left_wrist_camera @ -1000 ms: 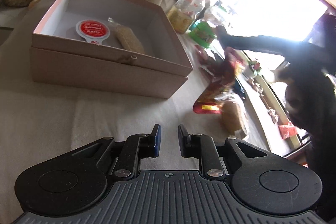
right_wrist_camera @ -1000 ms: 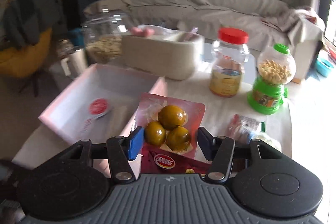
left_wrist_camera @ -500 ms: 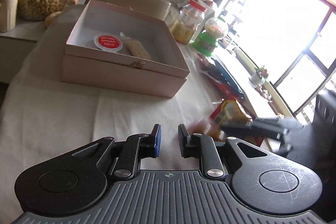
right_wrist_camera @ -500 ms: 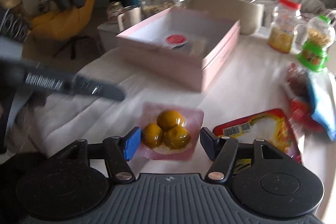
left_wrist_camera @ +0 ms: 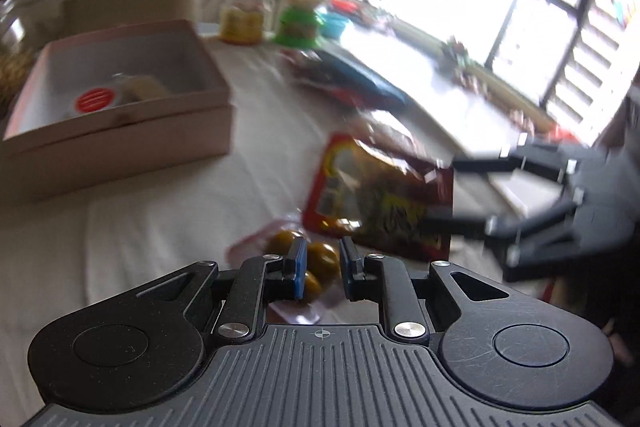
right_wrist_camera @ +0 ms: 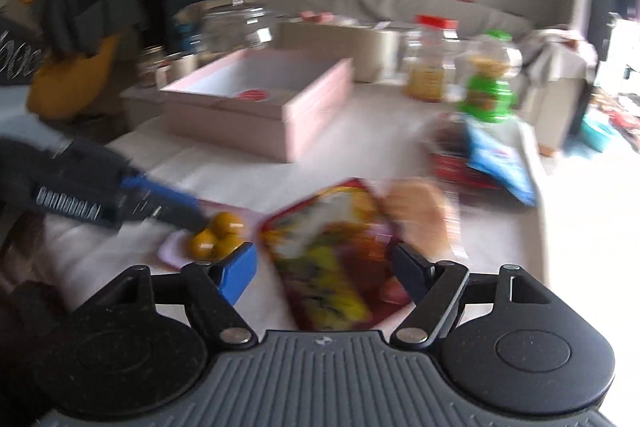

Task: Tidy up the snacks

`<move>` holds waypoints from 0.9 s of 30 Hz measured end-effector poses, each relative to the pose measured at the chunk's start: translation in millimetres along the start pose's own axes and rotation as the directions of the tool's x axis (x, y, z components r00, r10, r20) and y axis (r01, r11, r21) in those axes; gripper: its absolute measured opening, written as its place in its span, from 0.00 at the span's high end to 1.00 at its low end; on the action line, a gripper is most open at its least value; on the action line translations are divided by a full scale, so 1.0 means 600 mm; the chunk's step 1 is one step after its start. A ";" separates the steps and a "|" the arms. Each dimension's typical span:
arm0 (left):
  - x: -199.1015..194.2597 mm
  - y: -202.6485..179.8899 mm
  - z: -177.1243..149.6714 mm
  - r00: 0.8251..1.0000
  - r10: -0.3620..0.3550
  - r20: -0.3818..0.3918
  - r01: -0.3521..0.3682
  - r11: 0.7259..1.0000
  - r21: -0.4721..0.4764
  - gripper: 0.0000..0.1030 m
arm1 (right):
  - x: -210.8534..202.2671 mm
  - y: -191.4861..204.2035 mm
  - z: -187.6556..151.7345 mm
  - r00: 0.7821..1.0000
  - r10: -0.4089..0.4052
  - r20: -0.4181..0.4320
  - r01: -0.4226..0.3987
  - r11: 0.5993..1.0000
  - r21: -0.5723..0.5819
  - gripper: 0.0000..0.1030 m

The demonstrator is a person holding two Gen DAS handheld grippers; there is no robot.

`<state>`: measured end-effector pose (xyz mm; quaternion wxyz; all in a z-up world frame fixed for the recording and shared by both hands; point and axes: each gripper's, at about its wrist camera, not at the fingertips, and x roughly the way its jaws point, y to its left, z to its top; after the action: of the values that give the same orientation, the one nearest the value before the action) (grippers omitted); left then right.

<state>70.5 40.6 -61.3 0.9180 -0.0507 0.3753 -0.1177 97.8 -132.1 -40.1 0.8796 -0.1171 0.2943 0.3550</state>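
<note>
The pouch of round yellow snacks [left_wrist_camera: 316,263] is seen lying on the table [left_wrist_camera: 160,219], just beyond the nearly closed, empty left claw [left_wrist_camera: 323,269]; the right claw [right_wrist_camera: 322,269], opening, is poised over the red packet [right_wrist_camera: 332,259] to its right.

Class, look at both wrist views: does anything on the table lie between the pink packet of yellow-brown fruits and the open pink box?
Nothing visible does. Bare tablecloth separates the fruit packet from the pink box; the red snack bag lies off to the side.
</note>
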 end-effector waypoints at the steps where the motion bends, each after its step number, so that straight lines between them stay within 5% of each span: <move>1: 0.007 -0.008 -0.002 1.000 0.012 -0.008 -0.012 1.000 0.028 0.80 | 0.002 -0.007 -0.001 1.000 -0.023 0.003 0.023 1.000 0.015 0.26; 6: 0.017 -0.026 -0.016 0.997 0.072 -0.017 -0.069 0.989 0.130 0.80 | 0.021 -0.038 -0.012 0.998 -0.058 -0.011 0.059 0.991 0.116 0.26; 14: -0.005 0.027 -0.024 0.984 0.176 -0.002 -0.176 0.982 0.069 0.70 | 0.052 0.021 -0.020 0.976 0.206 -0.066 -0.198 0.974 0.111 0.26; 17: -0.013 0.037 -0.027 0.977 0.214 0.008 -0.214 0.974 0.067 0.71 | 0.053 0.035 -0.018 0.981 0.179 -0.070 -0.174 0.982 0.069 0.26; 22: -0.015 0.027 -0.028 0.989 0.146 0.003 -0.145 0.984 0.105 0.75 | 0.045 0.016 -0.018 0.994 0.098 -0.046 -0.093 0.992 0.084 0.26; 27: 0.011 0.020 -0.020 0.987 0.160 -0.003 -0.158 0.979 0.128 0.72 | 0.054 -0.008 -0.034 0.996 0.039 -0.080 -0.029 0.993 0.119 0.24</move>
<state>68.8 50.7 -76.3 0.9234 0.0390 0.3758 -0.0679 110.9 -125.7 -75.9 0.8659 -0.0747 0.3524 0.3470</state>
